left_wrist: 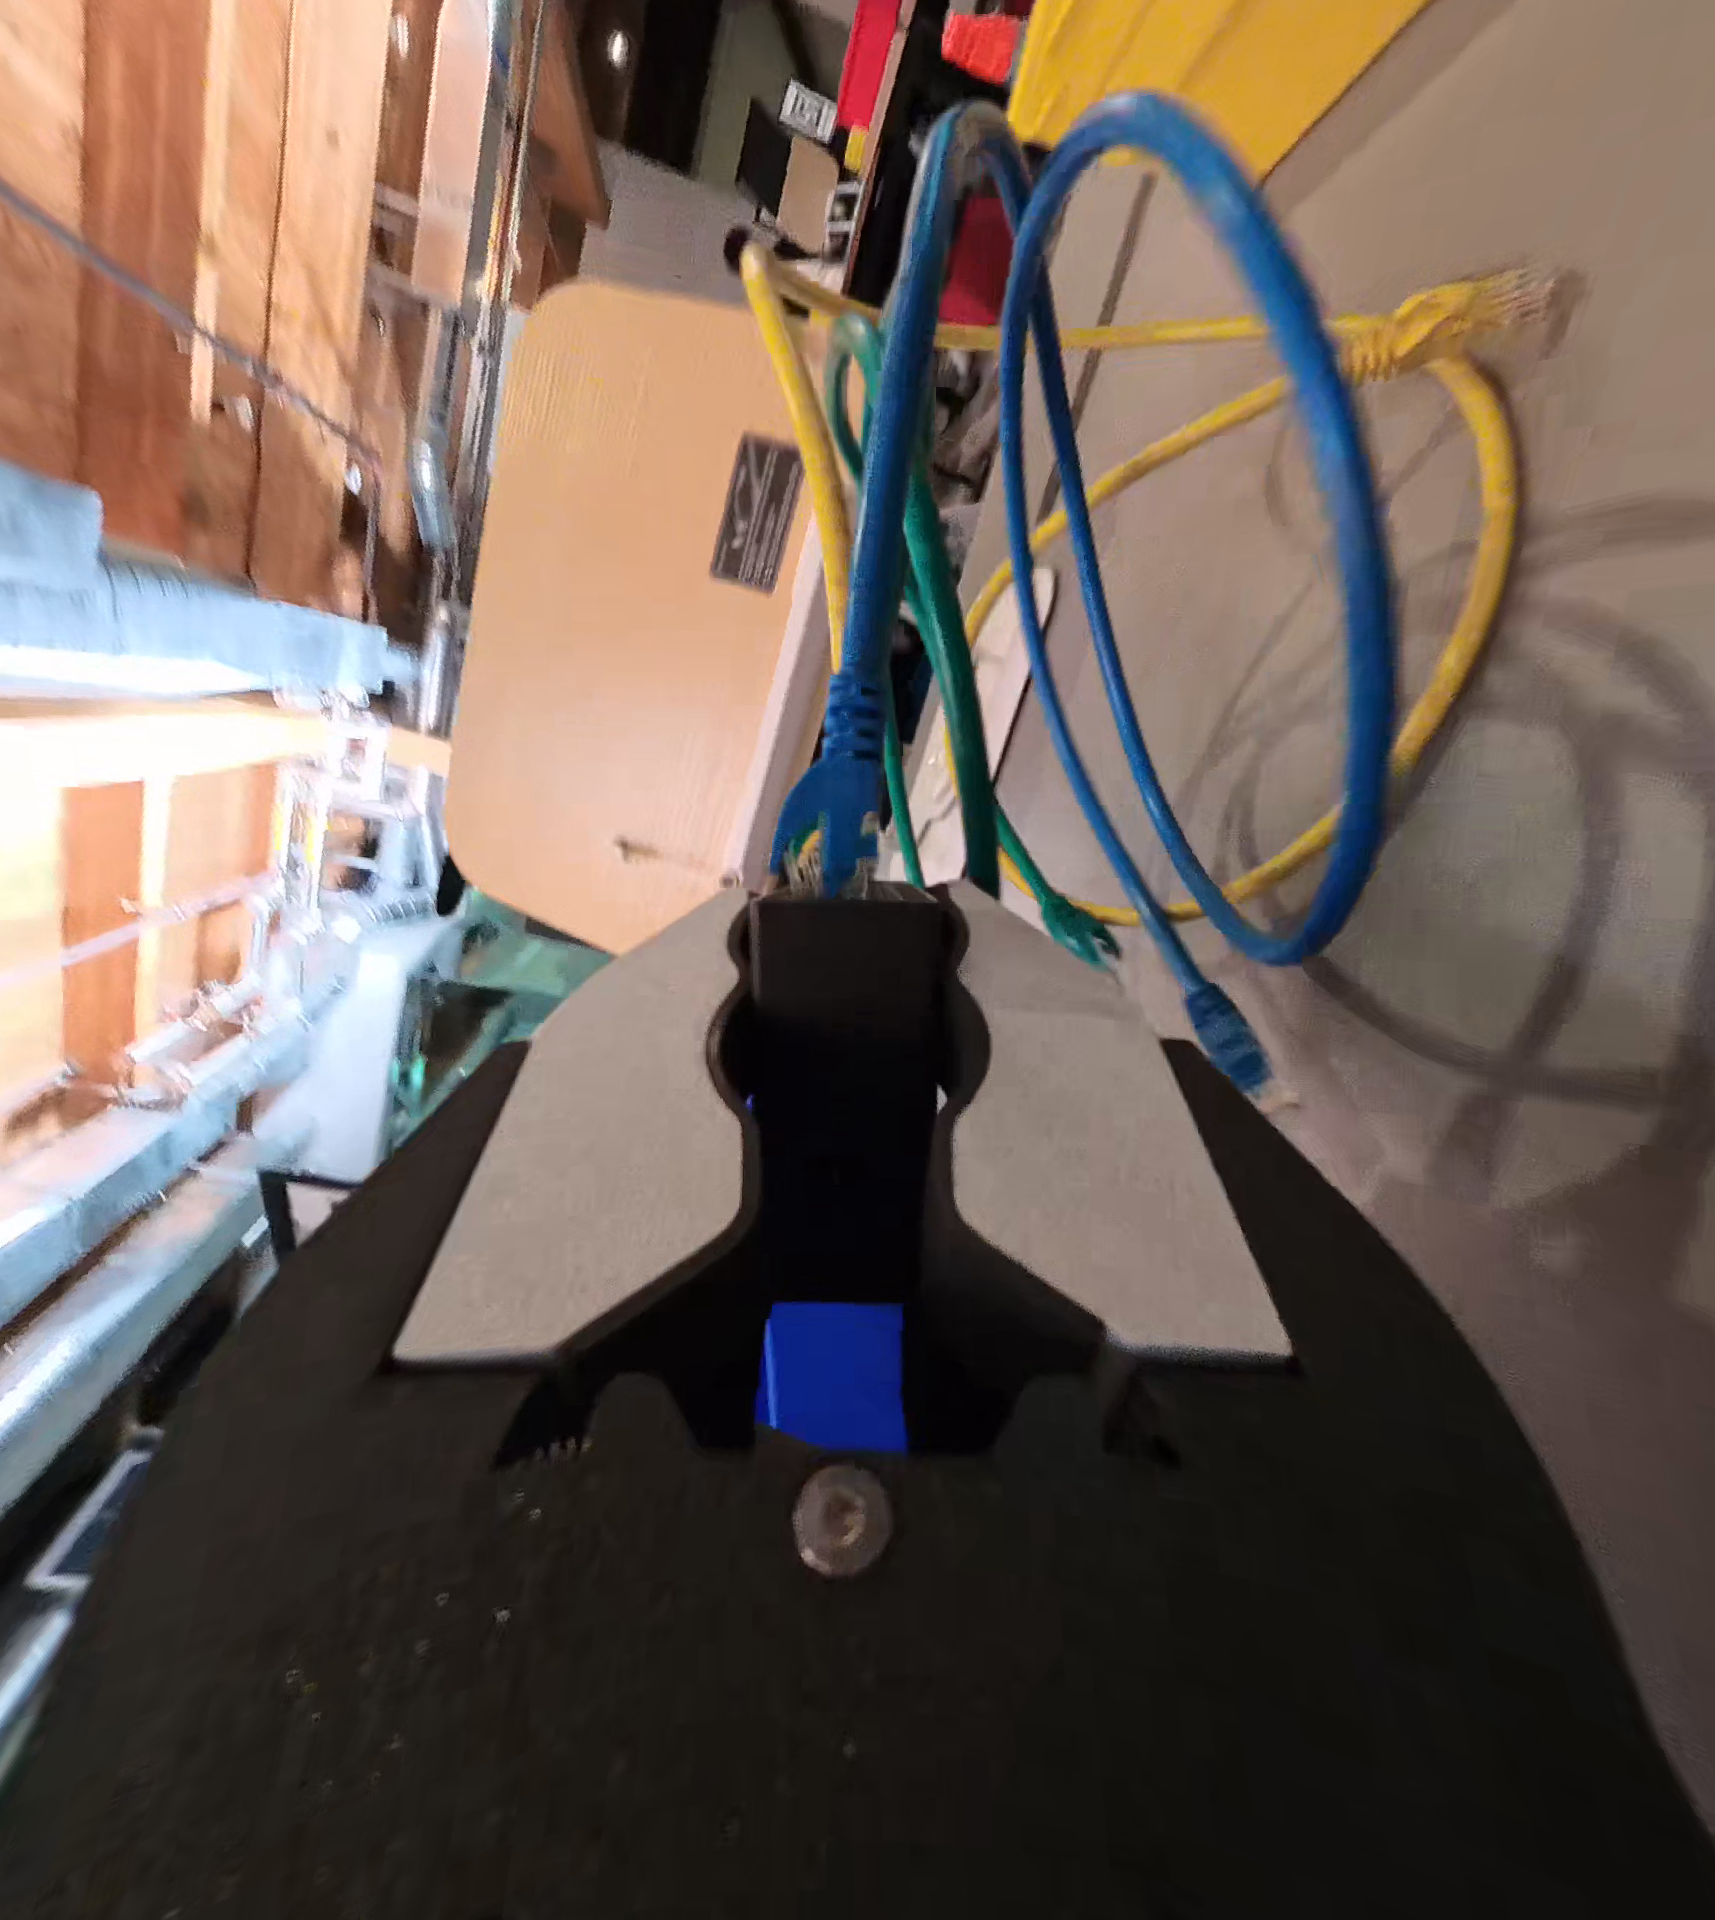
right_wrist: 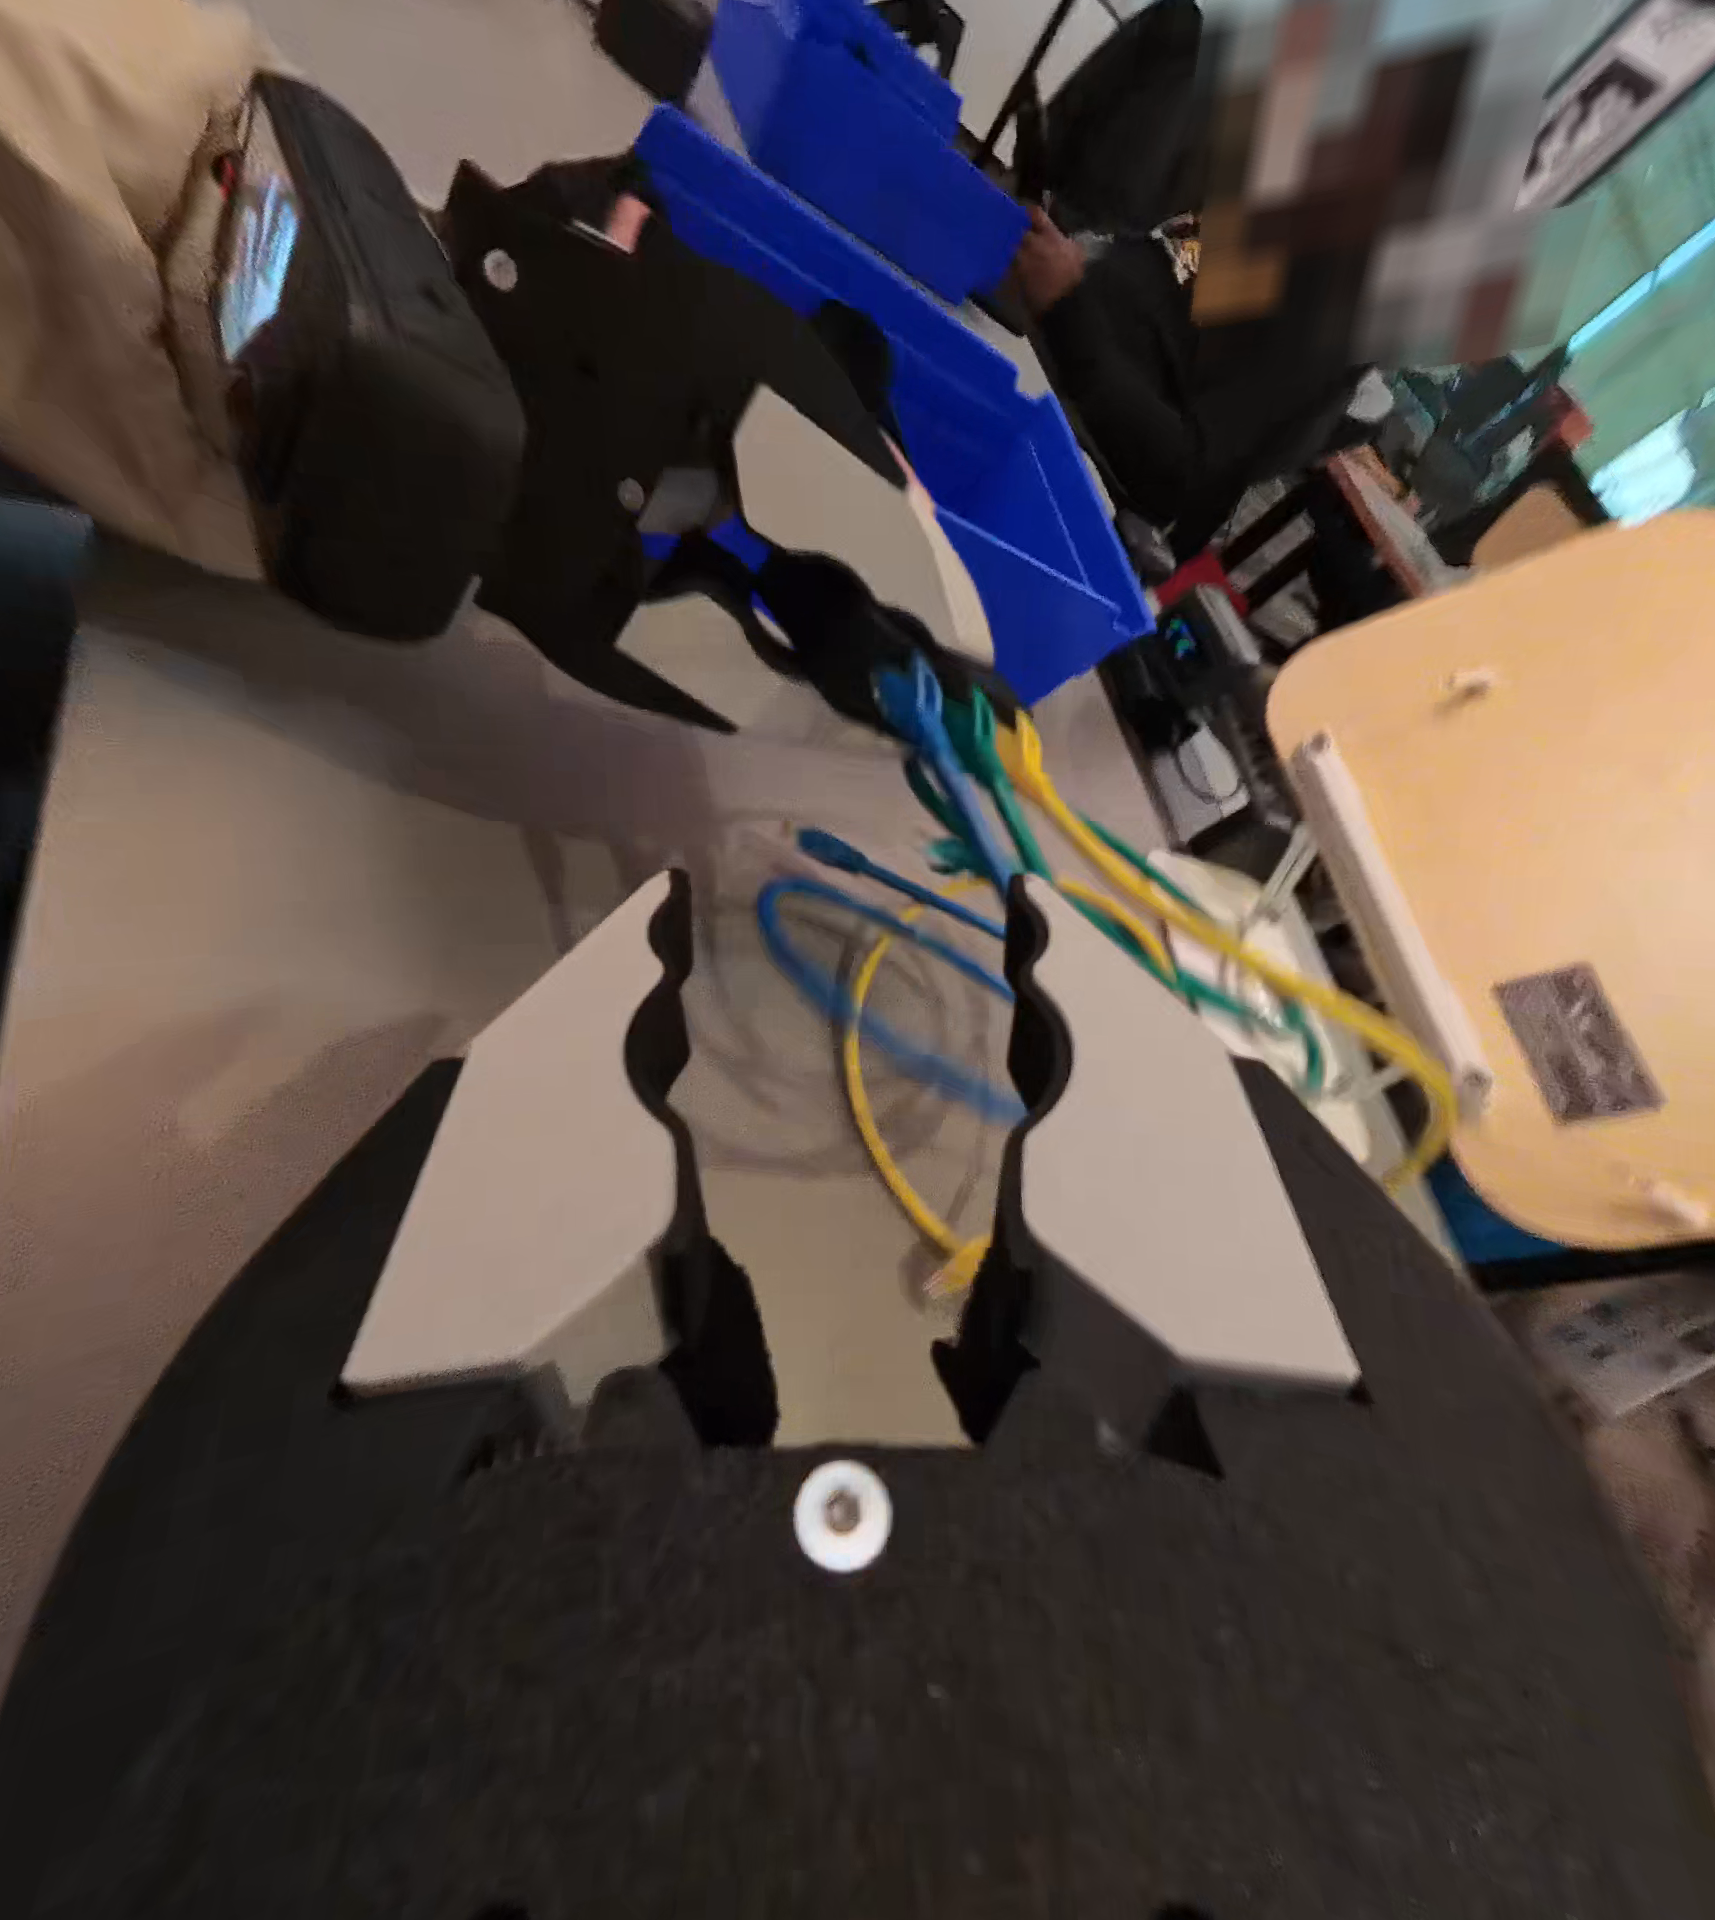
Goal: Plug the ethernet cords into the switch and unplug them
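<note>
A pale table [right_wrist: 240, 935] carries blue bins [right_wrist: 936, 343] along its far edge. The left gripper [left_wrist: 845, 914] is clenched on the black switch [left_wrist: 842, 966], lifted off the surface, with blue, green and yellow ethernet cords [right_wrist: 978, 769] plugged in; their loose ends trail on the table. The right gripper [right_wrist: 842, 914] is released, poised above the blue cord's loop [right_wrist: 874, 997].
</note>
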